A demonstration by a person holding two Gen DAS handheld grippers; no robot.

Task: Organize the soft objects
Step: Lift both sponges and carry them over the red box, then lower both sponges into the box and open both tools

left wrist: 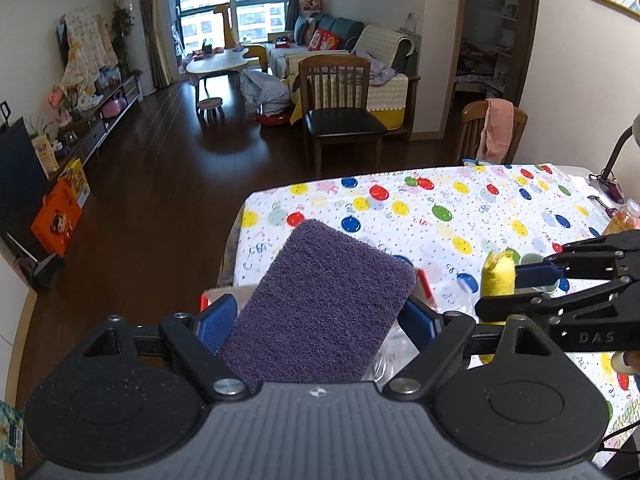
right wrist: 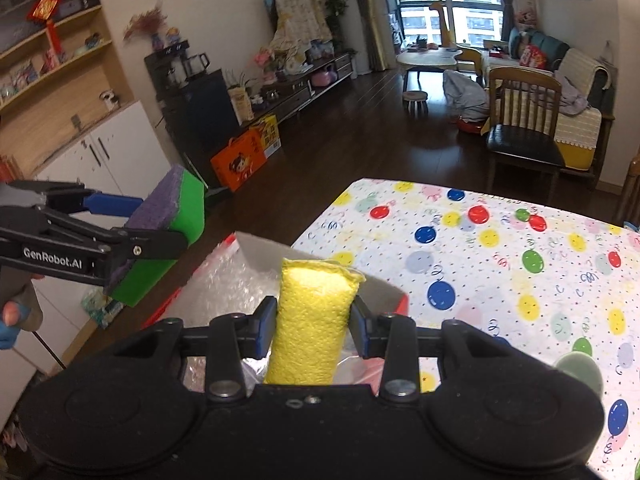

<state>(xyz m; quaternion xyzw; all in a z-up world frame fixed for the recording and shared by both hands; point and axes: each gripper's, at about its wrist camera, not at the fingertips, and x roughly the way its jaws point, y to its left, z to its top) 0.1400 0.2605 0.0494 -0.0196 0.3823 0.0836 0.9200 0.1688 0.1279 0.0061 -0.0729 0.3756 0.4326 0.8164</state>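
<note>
Since both grippers are already loaded, the thing that matters is where the box sits relative to them: a red-edged box [right wrist: 224, 288] lined with bubble wrap [right wrist: 228, 280] lies right below and just ahead of both, at the near corner of the balloon-print tablecloth [right wrist: 500, 248]. The right gripper [right wrist: 314, 318] looks nearer to it, hanging directly over the opening, so I'd guess it goes in first. It's pinching a yellow sponge [right wrist: 314, 320] across its short side, long axis pointing forward along the fingers, nubbly and puffy looking. The left gripper [left wrist: 316, 316] is clamped on a scrub sponge [left wrist: 320, 308], fuzzy purple scouring face up in its own view, with a green foam layer underneath visible from the right wrist view, tilted with its long axis running forward too. Both sponges are up in the air, neither touching the box
</note>
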